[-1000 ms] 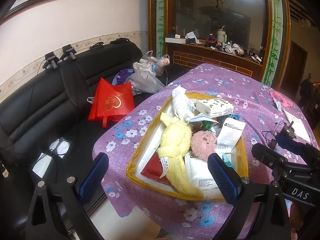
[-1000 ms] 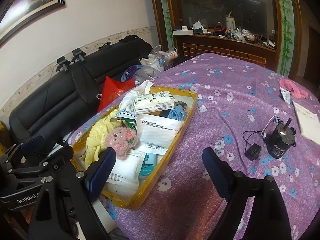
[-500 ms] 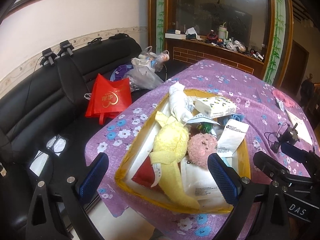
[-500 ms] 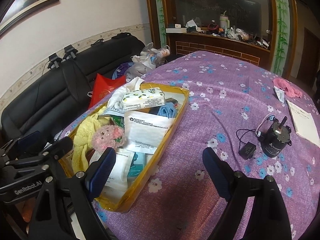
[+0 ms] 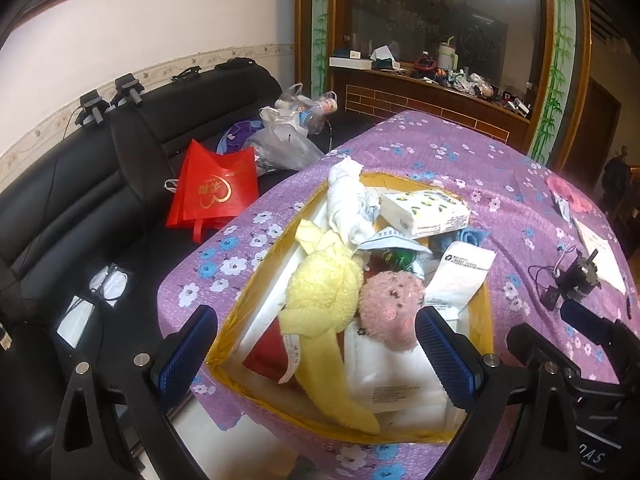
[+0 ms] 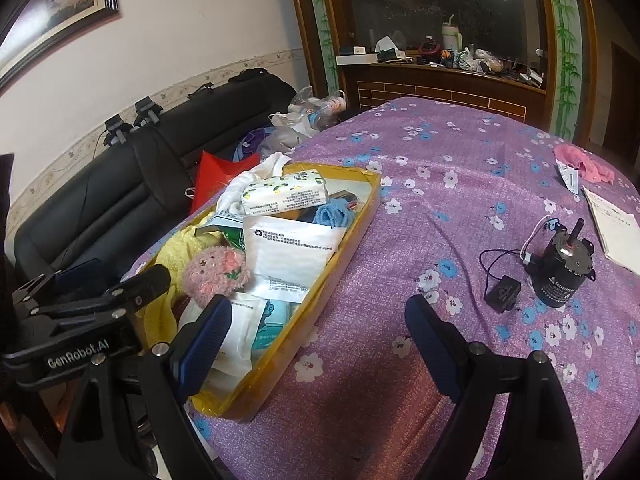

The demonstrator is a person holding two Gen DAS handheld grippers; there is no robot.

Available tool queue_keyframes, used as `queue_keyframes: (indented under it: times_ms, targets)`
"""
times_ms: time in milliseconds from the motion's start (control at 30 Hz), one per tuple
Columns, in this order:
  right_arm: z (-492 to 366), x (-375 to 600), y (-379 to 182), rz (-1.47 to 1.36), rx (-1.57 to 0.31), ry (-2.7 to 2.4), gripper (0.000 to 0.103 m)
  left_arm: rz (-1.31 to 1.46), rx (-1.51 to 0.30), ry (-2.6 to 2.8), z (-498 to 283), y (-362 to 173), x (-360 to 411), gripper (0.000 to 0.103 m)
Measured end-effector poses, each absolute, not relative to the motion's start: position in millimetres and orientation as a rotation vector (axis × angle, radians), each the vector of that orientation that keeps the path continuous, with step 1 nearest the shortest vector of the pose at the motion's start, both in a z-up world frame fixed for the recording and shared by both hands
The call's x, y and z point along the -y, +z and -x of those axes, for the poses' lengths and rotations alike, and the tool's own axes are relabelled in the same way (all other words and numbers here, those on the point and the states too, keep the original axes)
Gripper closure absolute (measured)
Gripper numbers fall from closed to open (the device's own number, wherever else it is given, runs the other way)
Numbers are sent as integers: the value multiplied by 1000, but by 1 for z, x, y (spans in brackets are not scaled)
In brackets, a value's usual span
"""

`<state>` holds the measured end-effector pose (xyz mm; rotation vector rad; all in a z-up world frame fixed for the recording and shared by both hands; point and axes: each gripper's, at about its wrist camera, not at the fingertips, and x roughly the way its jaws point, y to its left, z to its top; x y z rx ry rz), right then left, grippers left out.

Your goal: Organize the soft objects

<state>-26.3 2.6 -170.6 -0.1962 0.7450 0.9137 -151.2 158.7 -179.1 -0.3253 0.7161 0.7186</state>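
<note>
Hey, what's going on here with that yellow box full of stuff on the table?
A person holds a gripper in each hand over a purple flowered table. The left gripper hangs open over the yellow box, close to the yellow towel and pink plush toy. The right gripper is open too, over the box's right edge and the bare cloth. Neither holds anything yet. The box also holds a tissue pack, white packets and a blue cloth.

Fluffy yellow towel (image 5: 320, 292), fuzzy pink plush (image 5: 390, 306), glossy yellow tray (image 6: 320, 280), matt purple cloth (image 6: 440, 208), shiny black leather sofa (image 5: 80, 208).
</note>
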Motion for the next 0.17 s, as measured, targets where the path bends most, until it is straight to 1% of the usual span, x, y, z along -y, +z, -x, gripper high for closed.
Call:
queue_keyframes:
  times_ms: [167]
  targets:
    - [21,0,-171,176,-759,910,15,308,-714,699,153,-181,-155,3]
